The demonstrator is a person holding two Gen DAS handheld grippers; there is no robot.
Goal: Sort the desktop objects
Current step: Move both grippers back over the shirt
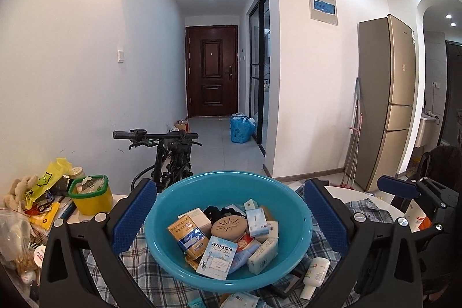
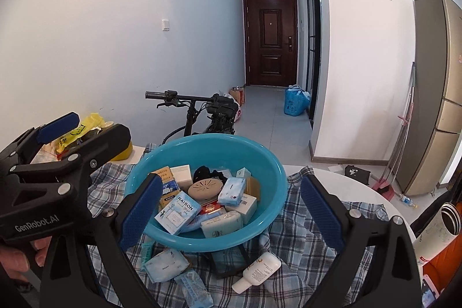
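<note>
— What's on the table (image 2: pixel 332 178)?

— Left hand-held gripper (image 1: pixel 228 217): jaws wide apart, empty. Middle: a blue basin (image 2: pixel 208 238) on a checked cloth (image 2: pixel 288 238), full of light, stiff cartons. In front, a soft tissue pack (image 2: pixel 166 264) and a slick white bottle (image 2: pixel 257 272); grip its middle. Right hand-held gripper (image 2: pixel 231 210): open, empty.

"RAISON" on a pale blue box (image 1: pixel 216 257) (in the basin (image 1: pixel 161 210)); "GenRobot.AI" on the left tongs (image 2: pixel 55 132).
</note>
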